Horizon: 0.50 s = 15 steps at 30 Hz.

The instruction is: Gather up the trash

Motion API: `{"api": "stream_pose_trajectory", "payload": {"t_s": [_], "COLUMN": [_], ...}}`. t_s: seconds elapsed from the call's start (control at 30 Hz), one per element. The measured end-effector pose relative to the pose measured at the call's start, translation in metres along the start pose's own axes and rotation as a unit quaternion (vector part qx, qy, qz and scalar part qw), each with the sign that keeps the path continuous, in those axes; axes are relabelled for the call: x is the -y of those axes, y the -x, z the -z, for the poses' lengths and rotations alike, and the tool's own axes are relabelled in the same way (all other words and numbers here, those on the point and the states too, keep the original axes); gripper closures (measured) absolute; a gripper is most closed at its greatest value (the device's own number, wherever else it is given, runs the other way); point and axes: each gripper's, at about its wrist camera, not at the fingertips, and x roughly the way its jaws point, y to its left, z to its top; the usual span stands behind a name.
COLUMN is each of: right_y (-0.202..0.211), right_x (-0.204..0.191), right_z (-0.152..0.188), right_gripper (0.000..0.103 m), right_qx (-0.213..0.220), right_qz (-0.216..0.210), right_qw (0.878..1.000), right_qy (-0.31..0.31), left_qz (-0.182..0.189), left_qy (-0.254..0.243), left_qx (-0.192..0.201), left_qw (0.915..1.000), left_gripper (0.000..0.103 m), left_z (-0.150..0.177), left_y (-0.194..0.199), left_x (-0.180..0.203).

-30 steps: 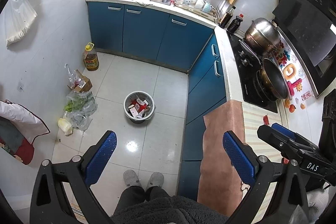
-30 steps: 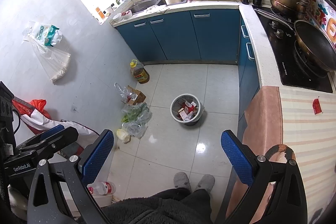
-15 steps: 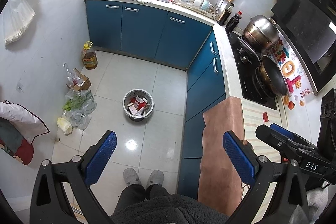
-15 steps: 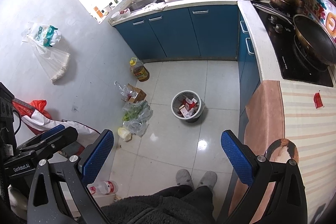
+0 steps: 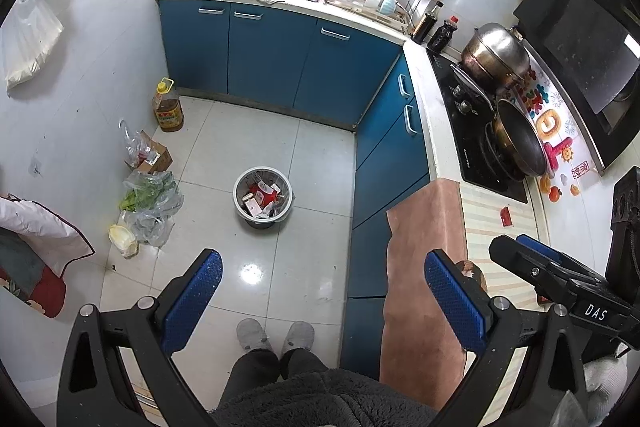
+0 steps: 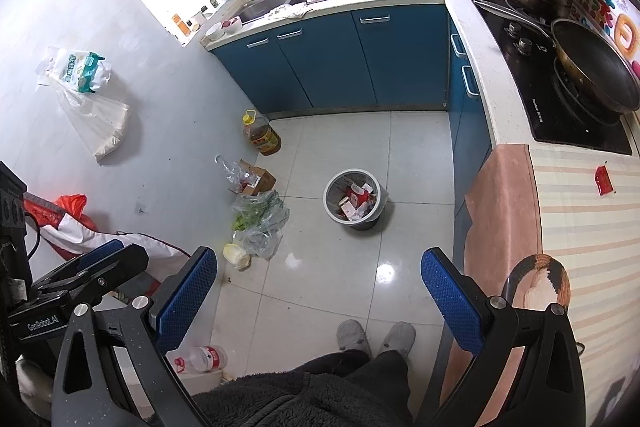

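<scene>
A grey trash bin [image 5: 263, 197] holding red and white wrappers stands on the tiled floor; it also shows in the right wrist view [image 6: 355, 200]. A small red wrapper [image 5: 506, 216] lies on the striped counter mat, also in the right wrist view [image 6: 604, 179]. My left gripper [image 5: 322, 293] is open and empty, held high above the floor. My right gripper [image 6: 320, 293] is open and empty too, and shows at the right of the left wrist view [image 5: 532, 259].
Plastic bags [image 5: 150, 201], a cardboard box [image 5: 154, 157] and an oil jug [image 5: 168, 105] lie by the left wall. A plastic bottle [image 6: 200, 358] lies near my feet. Blue cabinets [image 5: 276, 57], a sink, a stove with a wok [image 5: 520, 143] and a pot.
Both views have shifted slightly, so the bin and the red wrapper sit a little higher in frame. Both grippers stay open and empty.
</scene>
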Motion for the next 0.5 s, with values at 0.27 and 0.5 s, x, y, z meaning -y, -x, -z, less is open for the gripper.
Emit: {"api": "stream_pose_trajectory", "payload": {"t_s": [0.27,0.5], "right_y": [0.0004,0.0006], "right_x": [0.0015,0.0029], "right_z": [0.0009,0.0006], "right_gripper": [0.0,0.0], "right_qx": [0.001,0.001], "right_qz": [0.001,0.0], "right_qw": [1.0,1.0], "right_qy": [0.002,0.002], "left_qz": [0.0,-0.002], "left_qy": [-0.001,-0.006], "left_qx": [0.001,0.004], "left_qw": [1.0,1.0], "left_gripper": [0.0,0.0], "left_z": [0.0003,-0.0046], "left_y": [-0.0004,0.0024], "left_x": [0.0,-0.0039]}}
